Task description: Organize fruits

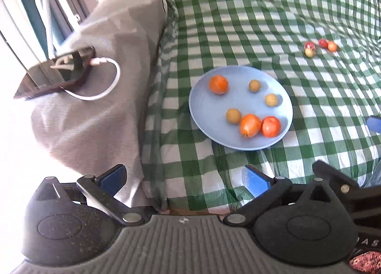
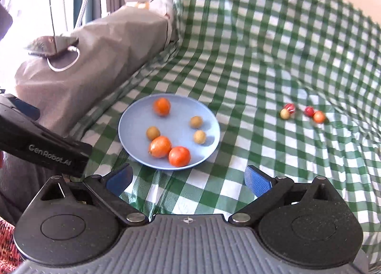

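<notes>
A light blue plate (image 1: 202, 107) (image 2: 133, 119) lies on a green checked cloth. It holds three orange fruits (image 1: 249, 125) (image 2: 160, 146) and three small tan round fruits (image 1: 233, 115) (image 2: 152, 133). Several small red, orange and tan fruits (image 1: 310, 45) (image 2: 289, 108) lie on the cloth to the right of the plate. My left gripper (image 1: 184, 178) is open and empty, near the plate's front left. My right gripper (image 2: 189, 180) is open and empty, just in front of the plate. The left gripper's body (image 2: 47, 152) shows at the left of the right wrist view.
A grey covered cushion (image 1: 100, 97) (image 2: 95, 59) stands left of the plate, with a dark phone (image 1: 57, 76) (image 2: 50, 45) and a white cable (image 1: 104, 78) on top. The checked cloth (image 1: 285, 12) (image 2: 273, 47) rises at the back.
</notes>
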Demonstrator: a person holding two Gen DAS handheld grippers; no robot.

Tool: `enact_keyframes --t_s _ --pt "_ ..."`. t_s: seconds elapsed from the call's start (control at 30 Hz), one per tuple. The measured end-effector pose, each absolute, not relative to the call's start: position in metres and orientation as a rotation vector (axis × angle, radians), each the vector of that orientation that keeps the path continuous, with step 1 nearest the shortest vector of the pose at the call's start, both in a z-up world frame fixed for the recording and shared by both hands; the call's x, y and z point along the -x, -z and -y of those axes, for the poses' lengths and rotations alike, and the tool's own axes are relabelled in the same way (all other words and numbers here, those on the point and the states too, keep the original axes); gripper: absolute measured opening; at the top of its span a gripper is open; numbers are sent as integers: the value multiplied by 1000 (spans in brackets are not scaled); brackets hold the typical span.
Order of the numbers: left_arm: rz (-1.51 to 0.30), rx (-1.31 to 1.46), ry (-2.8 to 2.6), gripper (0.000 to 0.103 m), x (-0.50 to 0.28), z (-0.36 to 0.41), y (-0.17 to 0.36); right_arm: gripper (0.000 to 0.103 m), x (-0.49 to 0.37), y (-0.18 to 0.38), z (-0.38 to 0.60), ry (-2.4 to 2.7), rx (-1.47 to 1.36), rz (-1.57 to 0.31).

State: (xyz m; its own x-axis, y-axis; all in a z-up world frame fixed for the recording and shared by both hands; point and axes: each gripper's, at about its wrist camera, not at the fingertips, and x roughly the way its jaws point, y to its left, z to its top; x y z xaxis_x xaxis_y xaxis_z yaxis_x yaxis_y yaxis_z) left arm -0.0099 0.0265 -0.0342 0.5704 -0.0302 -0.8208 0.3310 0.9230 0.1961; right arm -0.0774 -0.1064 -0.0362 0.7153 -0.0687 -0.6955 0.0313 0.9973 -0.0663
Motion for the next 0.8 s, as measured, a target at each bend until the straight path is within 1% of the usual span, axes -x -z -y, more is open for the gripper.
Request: enact_keyframes --t_s 0.33,0.8 --pt "-861 -365 252 103 41 -25 11 102 107 15 96 62 86 -684" --pt "-857 -362 248 103 44 -27 7 102 115 11 96 87 72 -668"
